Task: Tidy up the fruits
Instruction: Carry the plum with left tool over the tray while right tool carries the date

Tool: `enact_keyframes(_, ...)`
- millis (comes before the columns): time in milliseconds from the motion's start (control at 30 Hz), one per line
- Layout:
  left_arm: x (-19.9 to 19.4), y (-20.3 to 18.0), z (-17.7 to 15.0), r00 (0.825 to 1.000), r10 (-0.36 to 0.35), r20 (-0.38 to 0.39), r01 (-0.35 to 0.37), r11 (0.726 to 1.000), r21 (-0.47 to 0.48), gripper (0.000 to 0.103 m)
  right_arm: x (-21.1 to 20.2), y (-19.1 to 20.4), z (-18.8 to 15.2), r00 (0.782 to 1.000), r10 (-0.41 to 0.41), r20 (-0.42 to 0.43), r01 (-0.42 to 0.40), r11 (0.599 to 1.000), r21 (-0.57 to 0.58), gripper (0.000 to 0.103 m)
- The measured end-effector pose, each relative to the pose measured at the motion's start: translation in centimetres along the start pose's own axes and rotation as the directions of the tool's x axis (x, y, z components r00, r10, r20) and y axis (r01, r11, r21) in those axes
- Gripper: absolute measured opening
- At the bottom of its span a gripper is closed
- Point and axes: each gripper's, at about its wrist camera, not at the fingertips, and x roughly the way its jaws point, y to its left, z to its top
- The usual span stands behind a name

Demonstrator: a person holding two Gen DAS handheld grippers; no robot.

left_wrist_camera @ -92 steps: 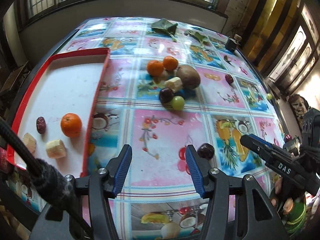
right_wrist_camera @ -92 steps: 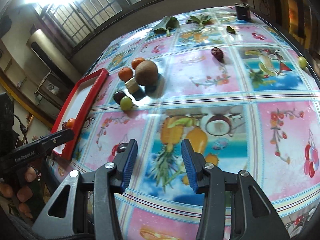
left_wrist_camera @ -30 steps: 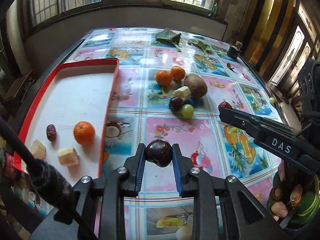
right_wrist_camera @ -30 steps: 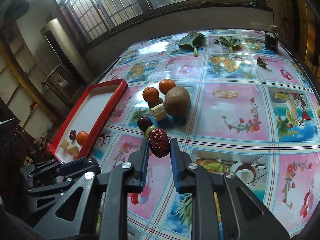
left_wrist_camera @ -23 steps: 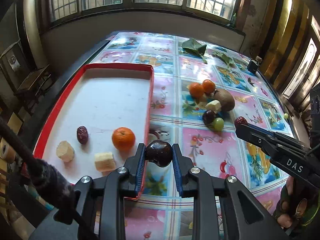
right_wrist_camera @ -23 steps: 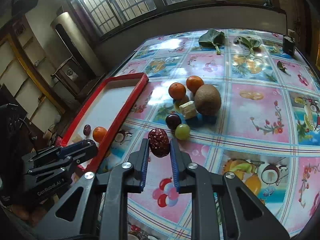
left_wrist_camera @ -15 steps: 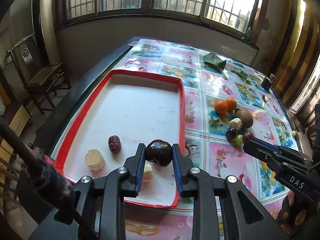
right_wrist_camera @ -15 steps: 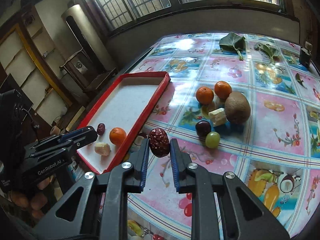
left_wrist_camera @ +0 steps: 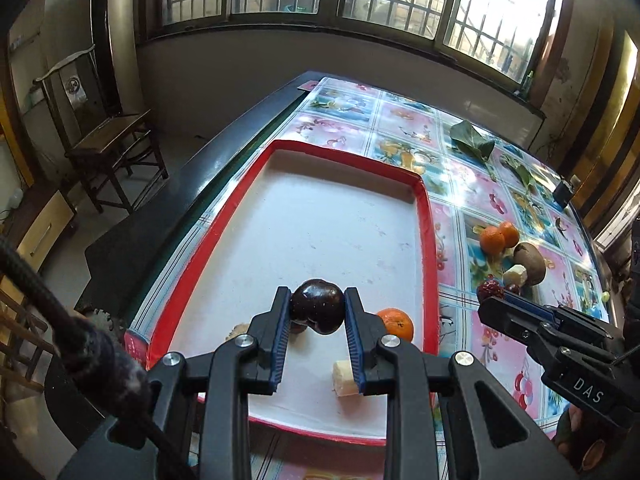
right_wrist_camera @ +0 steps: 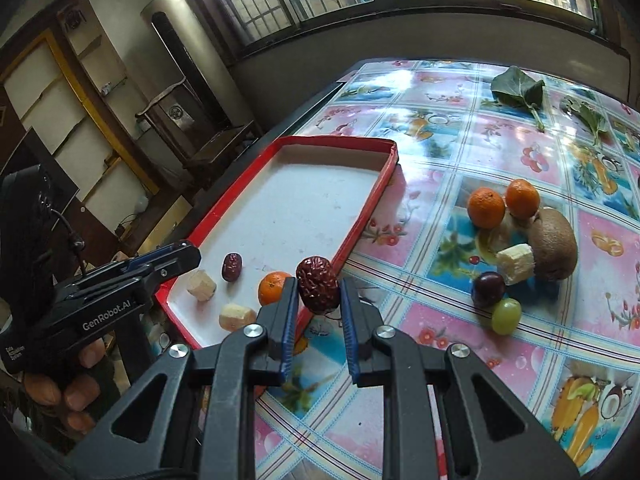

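My left gripper (left_wrist_camera: 317,312) is shut on a dark round plum (left_wrist_camera: 317,306) and holds it above the near part of the red-rimmed white tray (left_wrist_camera: 320,220). My right gripper (right_wrist_camera: 319,292) is shut on a wrinkled red date (right_wrist_camera: 317,283), held over the tray's right rim (right_wrist_camera: 356,228). In the tray lie an orange (right_wrist_camera: 273,287), a red date (right_wrist_camera: 232,267) and two pale fruit chunks (right_wrist_camera: 202,285). On the table remain two oranges (right_wrist_camera: 486,207), a kiwi (right_wrist_camera: 554,243), a pale chunk (right_wrist_camera: 516,262), a dark plum (right_wrist_camera: 488,288) and a green grape (right_wrist_camera: 506,315).
The flowered tablecloth (right_wrist_camera: 460,160) carries green leaves (right_wrist_camera: 518,90) at the far side and a small dark jar (left_wrist_camera: 563,194) at the far right. A wooden chair (left_wrist_camera: 116,148) stands on the floor left of the table's dark edge.
Both grippers have moved left toward the tray with their fruit still held. The left one now hangs over the tray's near part, the right one at its right rim.
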Motion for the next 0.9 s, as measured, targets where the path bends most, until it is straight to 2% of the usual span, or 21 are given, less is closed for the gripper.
enact_keyframes(200, 1.5, 0.3, 0.5, 1.0, -0.013, -0.024, 0.012, 1.0, -0.018, 0.025, 2.8, 1.5, 2.2, 1.0, 0.012, -0.011, -0.013, 0.999, -0.029, 0.023)
enact_keyframes(367, 2.5, 1.5, 1.4, 1.0, 0.013, -0.028, -0.014, 0.999, -0.038, 0.025, 5.1, 1.6, 3.4, 0.999, 0.011, -0.037, -0.012, 0.999, -0.032, 0.023)
enact_keyframes(567, 5.3, 3.9, 2.5, 0.994, 0.062, -0.093, -0.072, 0.991, -0.114, 0.025, 7.8, 2.7, 3.6, 0.996, 0.013, -0.084, -0.018, 0.998, -0.061, 0.023)
enact_keyframes(900, 7.5, 4.2, 1.9, 0.985, 0.076, -0.156, -0.095, 0.989, -0.117, 0.025, 11.4, 2.6, 2.9, 0.985, -0.014, -0.17, -0.001, 0.996, -0.086, 0.023)
